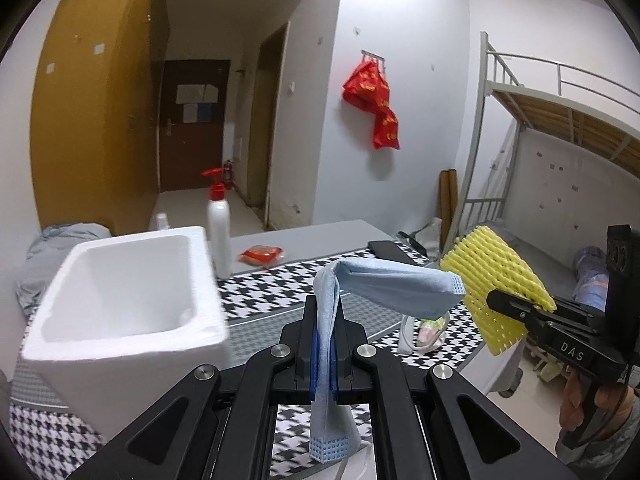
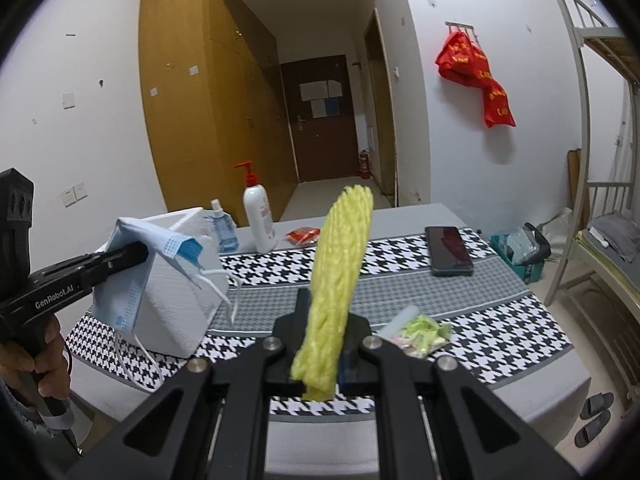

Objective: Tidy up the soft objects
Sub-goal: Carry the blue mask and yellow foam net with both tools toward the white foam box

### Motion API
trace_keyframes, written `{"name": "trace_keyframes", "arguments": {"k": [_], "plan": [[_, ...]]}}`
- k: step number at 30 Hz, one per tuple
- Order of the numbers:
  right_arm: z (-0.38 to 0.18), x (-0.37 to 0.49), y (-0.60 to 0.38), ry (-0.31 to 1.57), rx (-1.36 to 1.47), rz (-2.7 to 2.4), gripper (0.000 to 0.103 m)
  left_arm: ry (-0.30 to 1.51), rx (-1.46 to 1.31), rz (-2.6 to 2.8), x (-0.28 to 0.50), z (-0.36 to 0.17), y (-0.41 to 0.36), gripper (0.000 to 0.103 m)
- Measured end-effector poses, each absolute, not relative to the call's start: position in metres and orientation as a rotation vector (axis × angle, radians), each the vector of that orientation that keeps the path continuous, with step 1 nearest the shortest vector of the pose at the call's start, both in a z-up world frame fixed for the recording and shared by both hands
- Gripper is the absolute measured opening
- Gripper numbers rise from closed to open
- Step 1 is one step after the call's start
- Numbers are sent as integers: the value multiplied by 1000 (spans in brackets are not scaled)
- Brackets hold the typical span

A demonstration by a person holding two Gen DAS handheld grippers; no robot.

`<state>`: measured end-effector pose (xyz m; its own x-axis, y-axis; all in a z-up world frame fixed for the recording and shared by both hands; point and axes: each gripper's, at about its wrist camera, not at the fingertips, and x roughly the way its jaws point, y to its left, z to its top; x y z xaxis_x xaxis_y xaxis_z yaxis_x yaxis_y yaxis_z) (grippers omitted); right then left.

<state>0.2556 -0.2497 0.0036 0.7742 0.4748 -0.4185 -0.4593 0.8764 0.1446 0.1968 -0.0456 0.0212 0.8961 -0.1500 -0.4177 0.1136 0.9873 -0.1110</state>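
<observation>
**Above the tabletop: both grippers loaded, box beside the left**

Over the houndstooth cloth of the tabletop (image 2: 500, 332), the left gripper (image 1: 325, 344) is clamped on a light blue face mask (image 1: 384, 284). The mask is pinched near its middle; one half drapes forward and to the right above the fingers, the other hangs down below the jaws, white ear loops dangling. In the right wrist view the same mask (image 2: 132, 276) hangs just in front of the white foam box (image 2: 180, 300).

The right gripper (image 2: 320, 344) is clamped on a yellow foam net sleeve (image 2: 340, 276), which stands nearly upright out of the jaws, tilted slightly right. From the left wrist view the sleeve (image 1: 496, 276) sits to the right of the mask, clear of the tabletop.

The foam box (image 1: 120, 292) stands open-topped on the left part of the cloth; its interior looks bare as far as visible.

Other items on the tabletop:
- white pump bottle (image 2: 259, 216) with red top, behind the box
- small blue spray bottle (image 2: 224, 228) beside it
- red packet (image 2: 303, 235)
- dark phone (image 2: 448, 250), lying flat
- clear packet with green contents (image 2: 416, 334), near the right gripper
</observation>
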Motion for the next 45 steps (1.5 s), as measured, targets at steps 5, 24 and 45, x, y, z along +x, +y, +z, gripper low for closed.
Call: {"name": "trace_keyframes", "arguments": {"k": [5,24,45], "plan": [[9,250,-229,448,13,541,13,410,-93,-101,182,27,-31,4],[24,237,-162,411,-49,696,13,351,-122,63,137,38,32,4],[32,241,-93,387,-100,845,13,325,-169,252,102,33,92,4]]}}
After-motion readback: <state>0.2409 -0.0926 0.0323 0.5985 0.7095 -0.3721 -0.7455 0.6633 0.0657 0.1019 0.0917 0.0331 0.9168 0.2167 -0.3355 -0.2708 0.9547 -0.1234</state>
